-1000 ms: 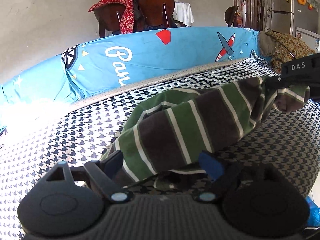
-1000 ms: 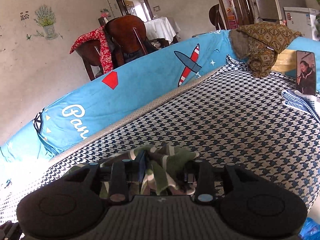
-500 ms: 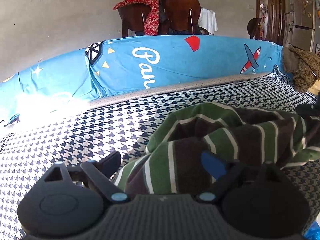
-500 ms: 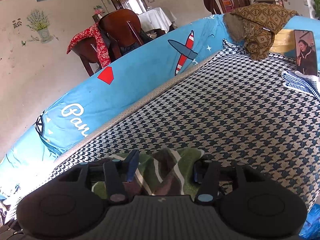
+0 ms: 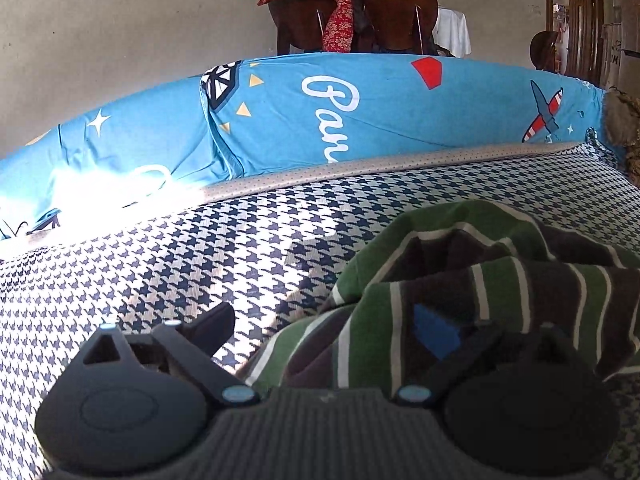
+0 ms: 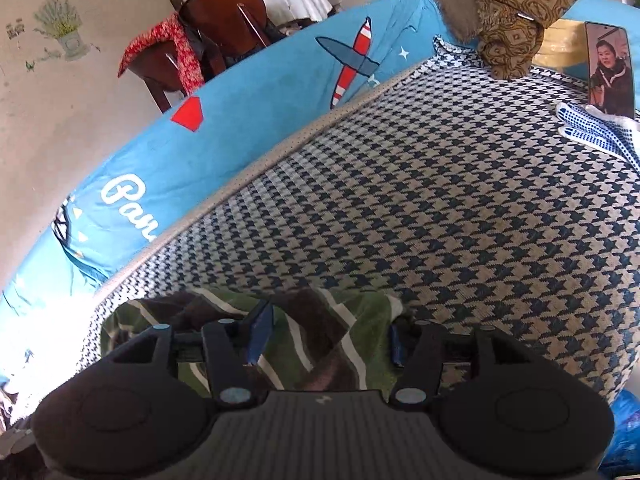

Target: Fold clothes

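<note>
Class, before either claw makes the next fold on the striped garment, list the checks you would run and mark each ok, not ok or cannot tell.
1. Left claw open: ok, its fingers spread around the striped garment.
2. Right claw open: ok, garment between its fingers, not pinched.
3. Garment flat: not ok, bunched in ridges.
4. Houndstooth surface ahead bare: ok.
5. Phone and dotted gloves clear of the garment: ok, far corner.
6. Fold edge aligned: cannot tell.
</note>
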Action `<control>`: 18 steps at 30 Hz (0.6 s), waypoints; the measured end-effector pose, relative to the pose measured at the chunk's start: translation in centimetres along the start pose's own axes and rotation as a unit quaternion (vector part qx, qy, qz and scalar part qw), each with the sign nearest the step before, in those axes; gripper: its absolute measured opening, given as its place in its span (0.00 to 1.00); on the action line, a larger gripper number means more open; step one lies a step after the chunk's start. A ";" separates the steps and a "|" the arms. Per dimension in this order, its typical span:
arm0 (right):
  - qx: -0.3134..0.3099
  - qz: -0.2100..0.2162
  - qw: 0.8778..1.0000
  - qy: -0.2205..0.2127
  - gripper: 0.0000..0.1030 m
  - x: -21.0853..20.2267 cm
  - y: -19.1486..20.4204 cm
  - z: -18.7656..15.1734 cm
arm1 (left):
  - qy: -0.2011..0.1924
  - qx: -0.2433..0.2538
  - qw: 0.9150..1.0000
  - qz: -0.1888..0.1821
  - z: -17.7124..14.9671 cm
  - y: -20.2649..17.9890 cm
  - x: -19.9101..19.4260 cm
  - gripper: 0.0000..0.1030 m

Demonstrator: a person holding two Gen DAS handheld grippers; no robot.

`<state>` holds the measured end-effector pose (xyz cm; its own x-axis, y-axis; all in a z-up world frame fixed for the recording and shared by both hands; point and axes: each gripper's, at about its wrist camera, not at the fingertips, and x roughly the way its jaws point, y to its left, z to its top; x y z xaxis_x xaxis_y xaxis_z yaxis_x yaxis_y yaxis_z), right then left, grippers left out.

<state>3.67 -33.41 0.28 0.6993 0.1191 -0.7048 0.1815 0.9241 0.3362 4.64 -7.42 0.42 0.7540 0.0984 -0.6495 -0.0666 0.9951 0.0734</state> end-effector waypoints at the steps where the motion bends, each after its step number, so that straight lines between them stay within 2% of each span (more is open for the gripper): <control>1: -0.008 -0.008 1.000 0.011 0.59 0.3 0.0 -0.1 | 0.003 0.001 1.000 0.002 -0.1 0.0 0.2 0.96; 3: -0.016 -0.013 0.999 0.025 0.60 0.6 -0.2 -0.4 | 0.012 0.000 1.000 0.005 -0.3 0.1 0.7 0.96; 6: -0.023 -0.017 0.999 0.038 0.66 0.8 -0.6 -0.7 | 0.018 -0.001 1.000 0.007 -0.6 0.1 1.1 0.96; 11: -0.014 -0.068 0.998 0.015 0.71 0.1 -2.0 -0.7 | 0.026 0.008 1.000 0.013 -1.0 -0.2 1.5 0.96; 14: 0.010 -0.050 0.999 0.018 0.77 0.2 -2.9 -0.6 | 0.033 0.013 0.999 0.016 -1.2 -0.3 1.8 0.96; 18: 0.023 -0.033 0.998 0.048 0.78 1.6 -3.0 -0.8 | 0.043 0.019 0.999 0.020 -1.5 -0.4 2.1 0.96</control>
<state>3.68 -35.72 -2.40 0.6162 0.0954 -0.7818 0.2574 0.9137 0.3144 5.29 -7.60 -2.12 0.6922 0.1410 -0.7078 -0.0704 0.9892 0.1283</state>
